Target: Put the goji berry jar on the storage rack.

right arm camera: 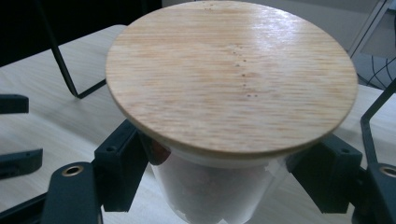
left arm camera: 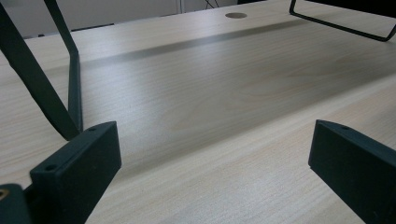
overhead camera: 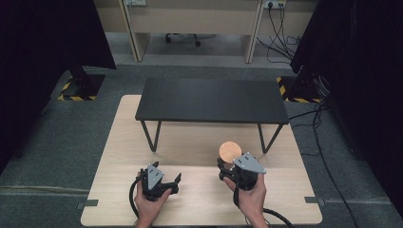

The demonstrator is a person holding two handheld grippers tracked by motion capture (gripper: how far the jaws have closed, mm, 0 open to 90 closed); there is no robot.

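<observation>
A jar with a round wooden lid (overhead camera: 230, 150) is lifted a little off the light wooden table (overhead camera: 123, 142), in front of the right legs of the low black bench (overhead camera: 211, 99). My right gripper (overhead camera: 230, 164) is shut on it. In the right gripper view the lid (right arm camera: 231, 74) spreads wide above the pale jar body (right arm camera: 215, 191), and the two jaws of the right gripper (right arm camera: 229, 154) press on that body just under the lid. My left gripper (overhead camera: 167, 172) rests near the table's front edge, open. Its jaws stand wide apart, and only bare wood lies inside the left gripper (left arm camera: 215, 135).
The black bench's thin metal legs (left arm camera: 70, 93) stand on the table ahead of the left gripper. A round hole (left arm camera: 236, 15) is cut in the far tabletop. Black curtains flank the table. Cables (overhead camera: 323, 142) run over the floor on the right.
</observation>
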